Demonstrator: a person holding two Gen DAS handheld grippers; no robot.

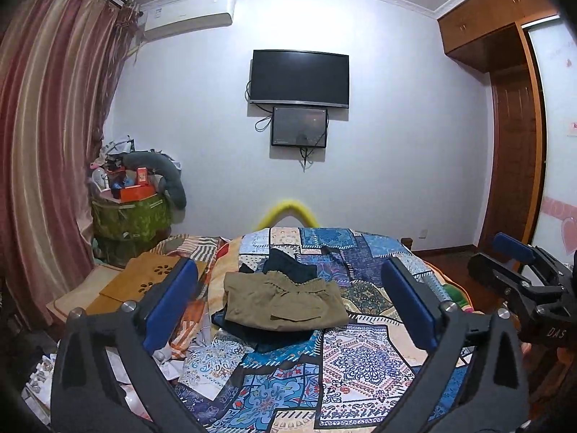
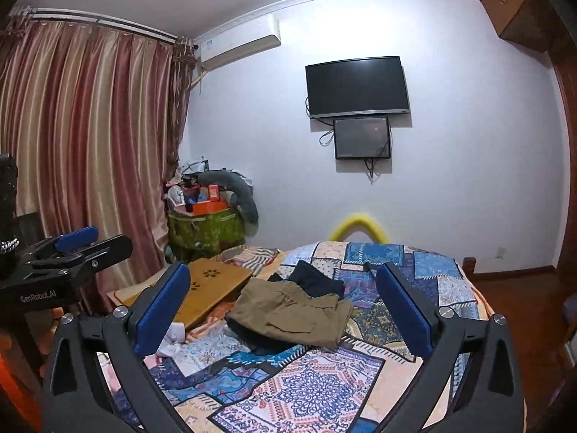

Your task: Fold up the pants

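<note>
Folded khaki pants [image 1: 285, 301] lie on the patterned bedspread [image 1: 360, 364], on top of a dark garment [image 1: 290, 265] that sticks out behind and beneath them. They also show in the right wrist view [image 2: 294, 314]. My left gripper [image 1: 288, 301] is open and empty, held above the bed with the pants seen between its blue pads. My right gripper [image 2: 285, 305] is open and empty too, likewise back from the pants. The right gripper shows at the right edge of the left wrist view [image 1: 519, 259]; the left gripper shows at the left of the right wrist view [image 2: 79, 243].
A wooden lap tray [image 2: 212, 288] lies on the bed left of the pants. A green basket [image 2: 205, 231] of clutter stands by the curtain [image 2: 83, 137]. A yellow headboard hoop [image 2: 357, 227] is at the far end. White papers [image 1: 169, 357] lie at the left bed edge.
</note>
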